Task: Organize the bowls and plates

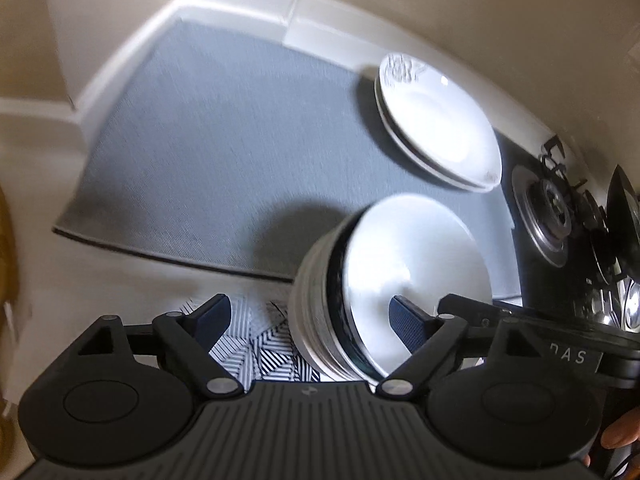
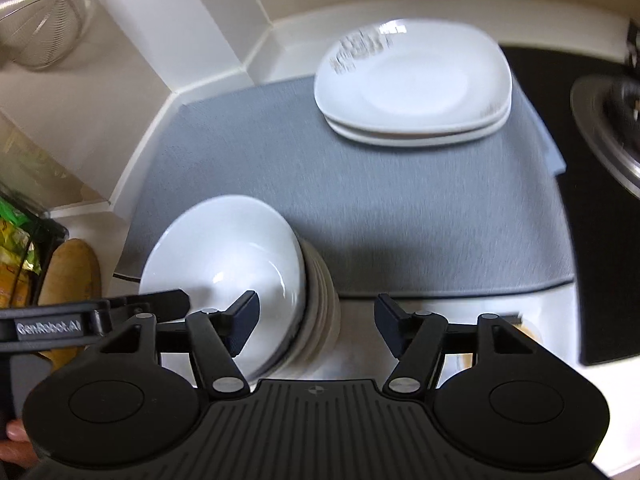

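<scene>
A stack of nested bowls (image 1: 360, 304), white and ribbed grey, hangs tilted on its side between my two grippers; it also shows in the right wrist view (image 2: 240, 272). My left gripper (image 1: 312, 320) is open, its fingers straddling the stack's side and rim. My right gripper (image 2: 316, 320) is open, its left finger inside the top white bowl, its right finger outside the stack. Two stacked white square plates (image 1: 436, 124) lie on the grey mat (image 1: 224, 152) at the far right; they also show in the right wrist view (image 2: 412, 84).
A black hob with a burner (image 1: 552, 216) lies right of the mat (image 2: 400, 208). A patterned black-and-white cloth (image 1: 264, 344) lies under my left gripper. A wire strainer (image 2: 40, 12) hangs at upper left. A basket with packets (image 2: 20, 256) stands at left.
</scene>
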